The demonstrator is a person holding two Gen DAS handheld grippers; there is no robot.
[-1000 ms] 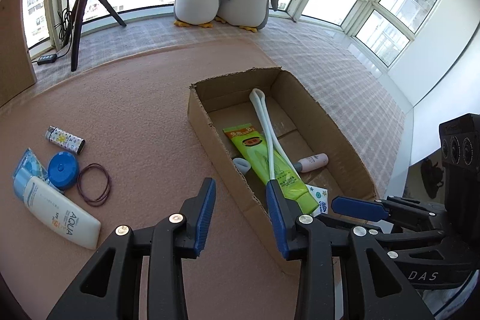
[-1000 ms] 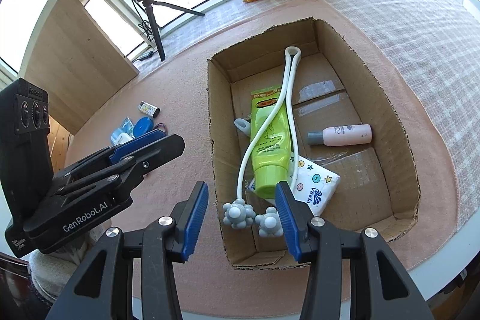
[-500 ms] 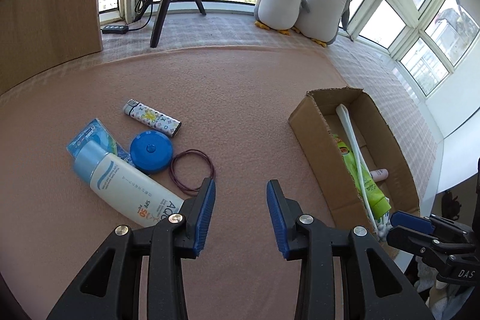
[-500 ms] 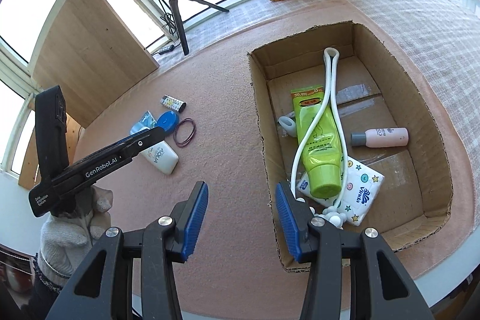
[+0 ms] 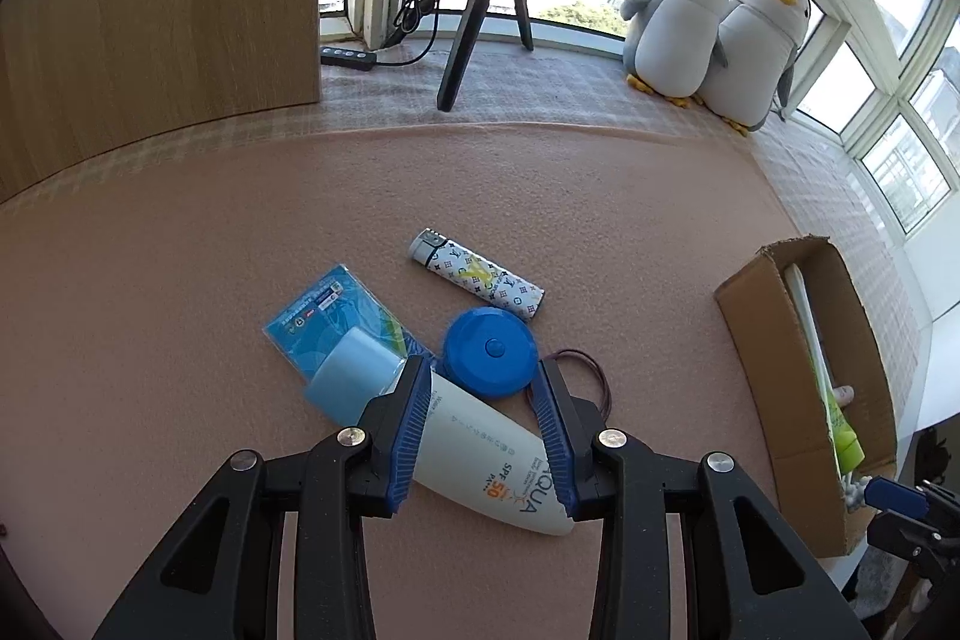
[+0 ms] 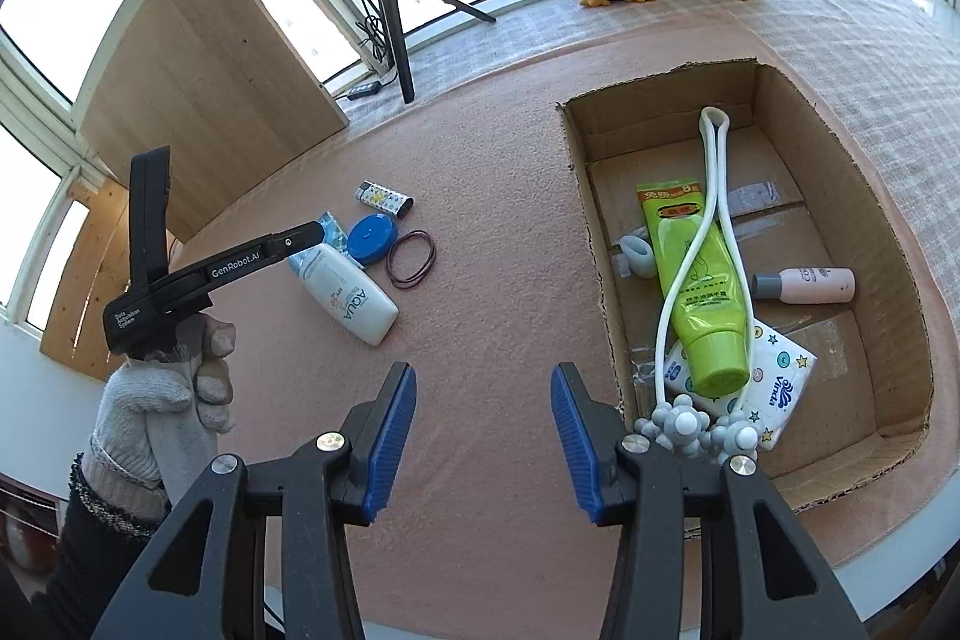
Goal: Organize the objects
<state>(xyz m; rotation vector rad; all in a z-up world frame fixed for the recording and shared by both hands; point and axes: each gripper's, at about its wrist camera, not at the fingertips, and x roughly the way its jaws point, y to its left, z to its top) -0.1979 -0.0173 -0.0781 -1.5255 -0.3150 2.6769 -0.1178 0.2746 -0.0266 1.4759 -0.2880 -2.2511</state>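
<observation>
The left gripper [image 5: 483, 430] has its jaws spread wide on either side of the white AQUA sunscreen tube [image 5: 480, 451], which lies flat on the pink mat [image 5: 540, 196], not yet clamped; the right gripper [image 6: 483, 439] hangs open and empty over bare mat beside the cardboard box [image 6: 606, 280]; just past the tube sit a blue round case [image 5: 489, 353], a hair tie [image 5: 591, 376], a blue packet [image 5: 327, 319] and a patterned lighter [image 5: 477, 274]; two plush penguins [image 5: 714, 40] stand farthest off.
</observation>
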